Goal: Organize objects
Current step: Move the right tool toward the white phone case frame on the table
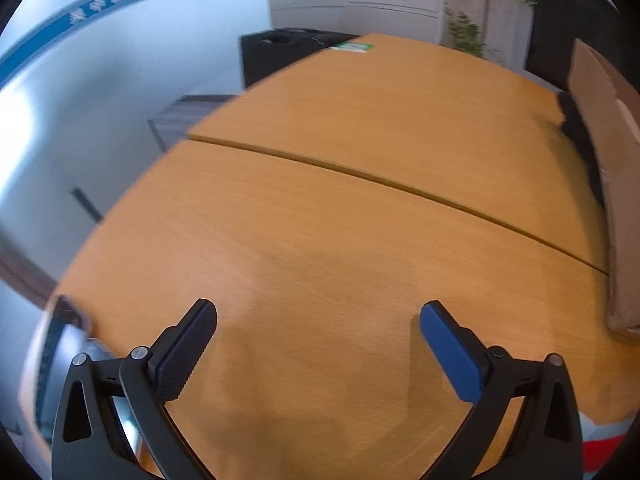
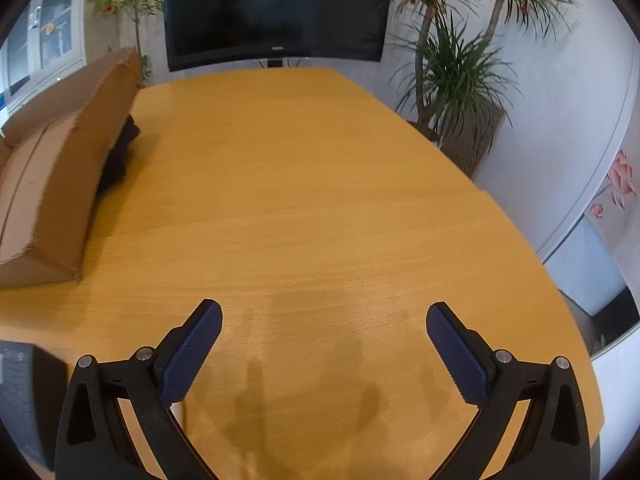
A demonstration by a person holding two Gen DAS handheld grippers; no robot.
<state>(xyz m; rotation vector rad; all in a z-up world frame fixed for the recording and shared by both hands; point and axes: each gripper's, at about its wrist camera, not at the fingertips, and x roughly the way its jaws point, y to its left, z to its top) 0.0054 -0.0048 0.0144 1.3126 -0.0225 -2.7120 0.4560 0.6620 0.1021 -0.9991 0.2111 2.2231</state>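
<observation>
On the wooden table (image 2: 320, 200), both grippers (image 1: 318, 316) (image 2: 324, 316) gape empty, cardboard box (image 2: 60, 184) aside.

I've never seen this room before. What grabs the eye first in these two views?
The wide orange wooden table fills both views, with each open gripper, left and right, hovering over bare wood. A cardboard box sits on its left side in the right view, below a dark screen and beside a palm plant.

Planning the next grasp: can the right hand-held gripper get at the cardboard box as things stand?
Probably yes. The right hand-held gripper is open and empty above the table, and the cardboard box lies ahead to its left with only bare tabletop between them. A dark item behind the box is too unclear to identify.
</observation>
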